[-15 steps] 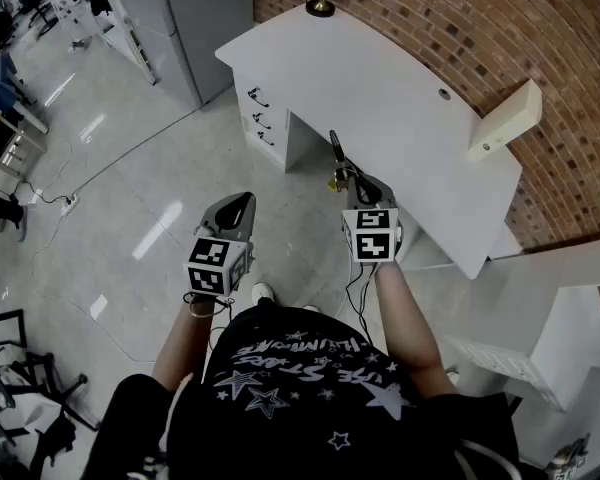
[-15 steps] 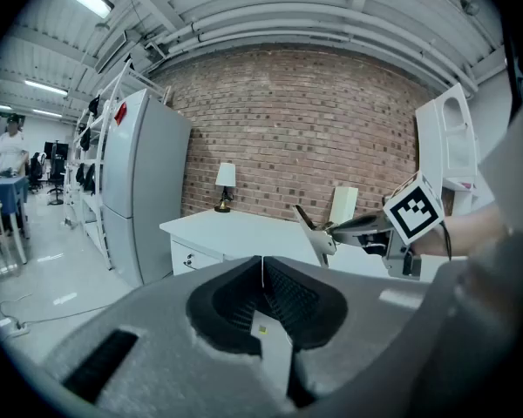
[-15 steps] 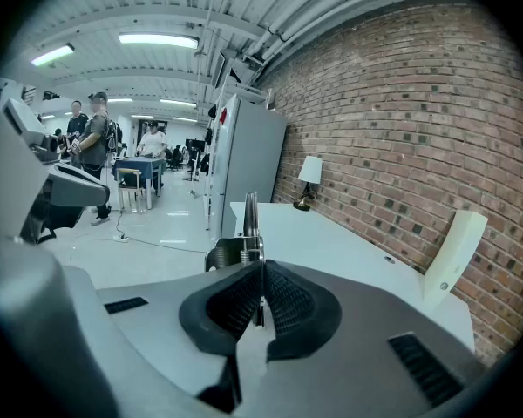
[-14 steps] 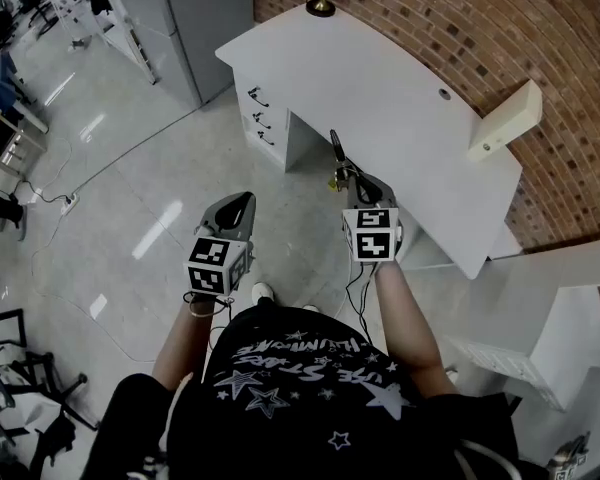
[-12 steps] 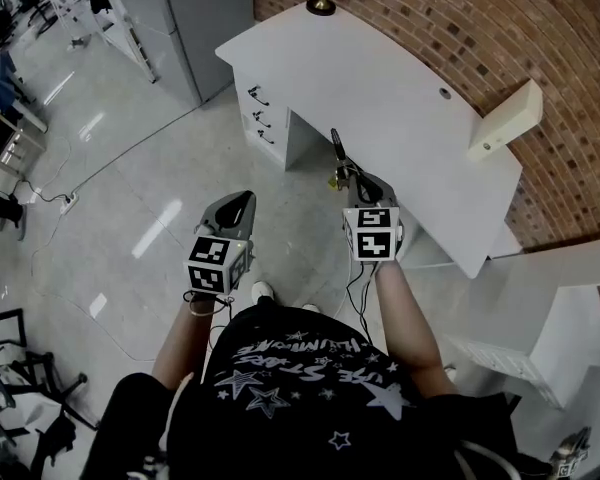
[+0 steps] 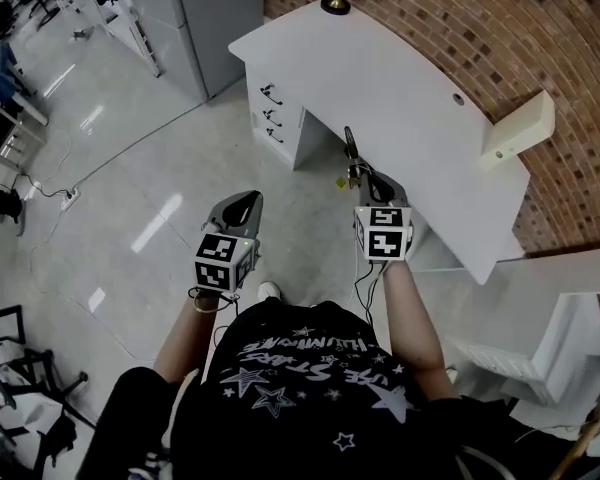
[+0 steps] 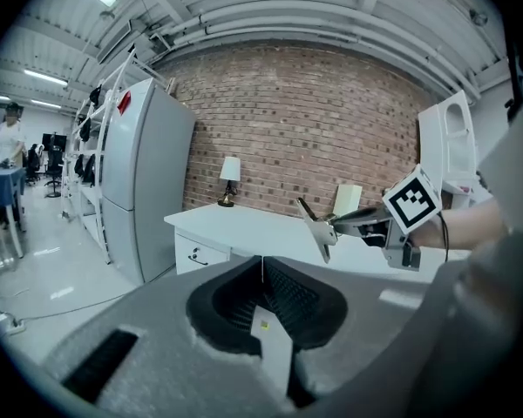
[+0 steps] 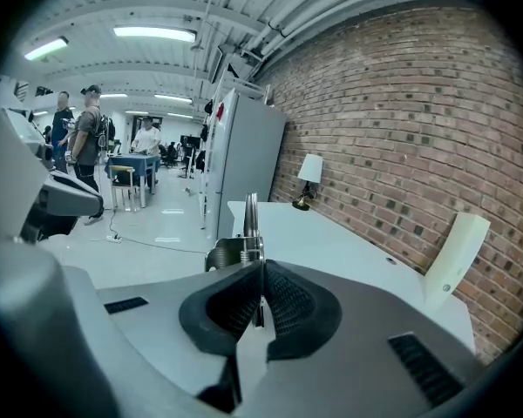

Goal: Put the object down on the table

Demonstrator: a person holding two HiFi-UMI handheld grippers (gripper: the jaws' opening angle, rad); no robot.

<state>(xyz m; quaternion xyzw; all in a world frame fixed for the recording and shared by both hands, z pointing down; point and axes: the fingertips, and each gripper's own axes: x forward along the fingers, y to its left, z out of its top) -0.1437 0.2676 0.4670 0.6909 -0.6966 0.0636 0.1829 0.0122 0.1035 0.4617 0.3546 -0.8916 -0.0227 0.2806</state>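
Head view: right gripper (image 6: 366,178) carried a metal tool (image 6: 351,152) in the air at the front edge of the white desk (image 6: 410,78); left gripper (image 6: 247,198) hung above the floor.
Left gripper view: jaws together, nothing between.
Right gripper view: jaws clamped on the tool.

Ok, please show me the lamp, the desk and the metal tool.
lamp (image 7: 230,171), left gripper view, on the shade.
desk (image 6: 400,98), head view, on the bare top.
metal tool (image 7: 319,232), left gripper view, on its flat part.
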